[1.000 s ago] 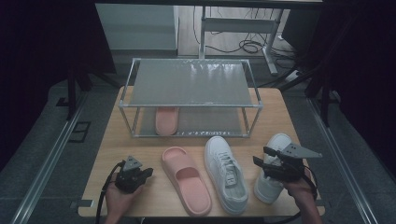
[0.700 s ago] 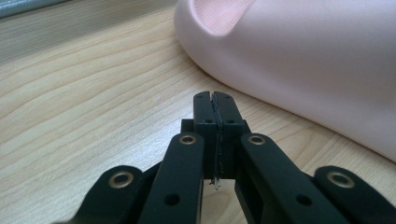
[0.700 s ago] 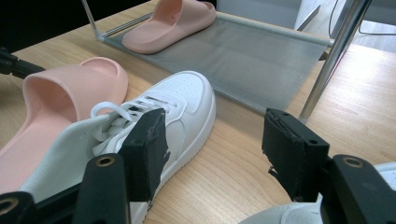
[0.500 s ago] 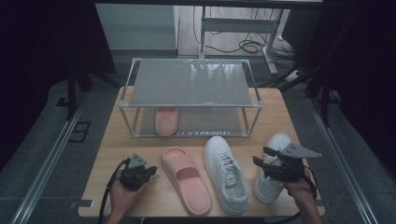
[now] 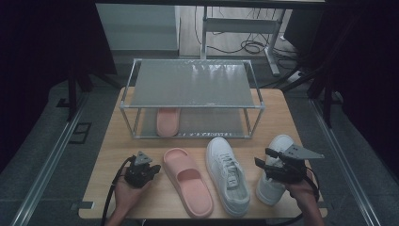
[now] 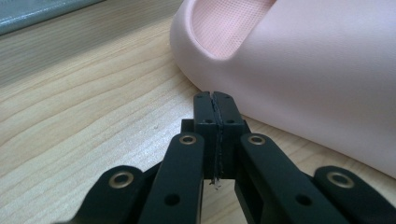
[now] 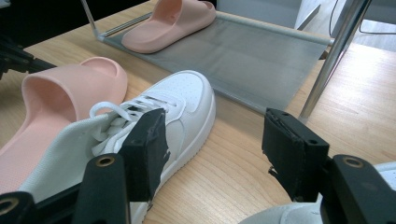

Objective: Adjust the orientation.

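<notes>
Left gripper (image 5: 153, 168) low on the counter (image 5: 113, 155), jaws pressed together on nothing, tip just beside the near pink slipper (image 5: 188, 181). Right gripper (image 5: 264, 157) spread wide and empty, hovering by the two white sneakers: one (image 5: 228, 174) in the middle, the other (image 5: 275, 188) under the hand at the counter's right edge.

Judged from the layout: early in shelving the shoes. One pink slipper (image 5: 167, 121) already on the lower tier of the rack (image 5: 190, 107); its mate and both sneakers left to go.

Lower tier open to the right of the stored slipper; top tier bare. Rack posts and front rail to be cleared on entry. Little counter margin beside the right sneaker.
</notes>
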`<state>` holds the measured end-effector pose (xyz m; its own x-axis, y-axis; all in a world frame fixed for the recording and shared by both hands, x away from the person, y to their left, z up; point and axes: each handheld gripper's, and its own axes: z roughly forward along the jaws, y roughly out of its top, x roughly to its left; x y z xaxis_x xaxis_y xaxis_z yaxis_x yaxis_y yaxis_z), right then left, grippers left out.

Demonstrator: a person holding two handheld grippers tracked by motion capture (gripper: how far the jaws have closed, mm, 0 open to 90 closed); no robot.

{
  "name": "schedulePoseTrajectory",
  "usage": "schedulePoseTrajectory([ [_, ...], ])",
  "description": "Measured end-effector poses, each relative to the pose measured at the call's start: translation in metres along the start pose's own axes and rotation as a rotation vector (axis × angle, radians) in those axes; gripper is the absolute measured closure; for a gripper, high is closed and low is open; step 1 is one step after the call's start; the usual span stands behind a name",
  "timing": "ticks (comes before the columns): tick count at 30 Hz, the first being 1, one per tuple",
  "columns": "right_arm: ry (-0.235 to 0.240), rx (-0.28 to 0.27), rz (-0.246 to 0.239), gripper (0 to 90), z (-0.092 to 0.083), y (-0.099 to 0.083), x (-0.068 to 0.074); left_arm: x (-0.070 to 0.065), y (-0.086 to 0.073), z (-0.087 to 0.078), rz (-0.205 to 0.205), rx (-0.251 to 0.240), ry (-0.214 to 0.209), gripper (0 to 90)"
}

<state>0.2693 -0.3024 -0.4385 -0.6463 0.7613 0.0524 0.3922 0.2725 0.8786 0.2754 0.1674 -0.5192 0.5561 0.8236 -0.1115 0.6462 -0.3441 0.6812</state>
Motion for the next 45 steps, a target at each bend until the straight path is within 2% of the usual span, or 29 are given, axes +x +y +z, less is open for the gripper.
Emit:
schedulePoseTrajectory([
  [17,-0.005,-0.005,-0.001,40.5,-0.002,0.0,-0.001,0.003,0.014,0.019,0.005,0.024,0.006,90.0],
  [26,-0.006,-0.004,-0.001,40.5,-0.002,0.0,-0.002,0.006,0.034,0.038,0.019,0.047,0.011,90.0],
  [32,-0.006,-0.005,0.001,40.5,-0.003,0.0,-0.002,0.007,0.044,0.047,0.012,0.053,0.008,90.0],
  [35,-0.006,-0.005,0.0,40.5,-0.004,0.0,-0.003,0.005,0.042,0.038,0.021,0.039,0.012,90.0],
  [39,-0.011,-0.012,0.005,40.5,-0.005,0.0,-0.004,-0.006,0.039,0.013,0.055,-0.005,0.0,90.0],
  [42,-0.011,-0.012,0.003,40.5,-0.006,0.001,-0.003,-0.02,0.039,-0.006,0.079,-0.044,-0.039,90.0],
  [45,-0.009,-0.01,-0.001,40.5,-0.004,0.001,-0.002,-0.037,0.041,-0.018,0.101,-0.076,-0.106,90.0],
])
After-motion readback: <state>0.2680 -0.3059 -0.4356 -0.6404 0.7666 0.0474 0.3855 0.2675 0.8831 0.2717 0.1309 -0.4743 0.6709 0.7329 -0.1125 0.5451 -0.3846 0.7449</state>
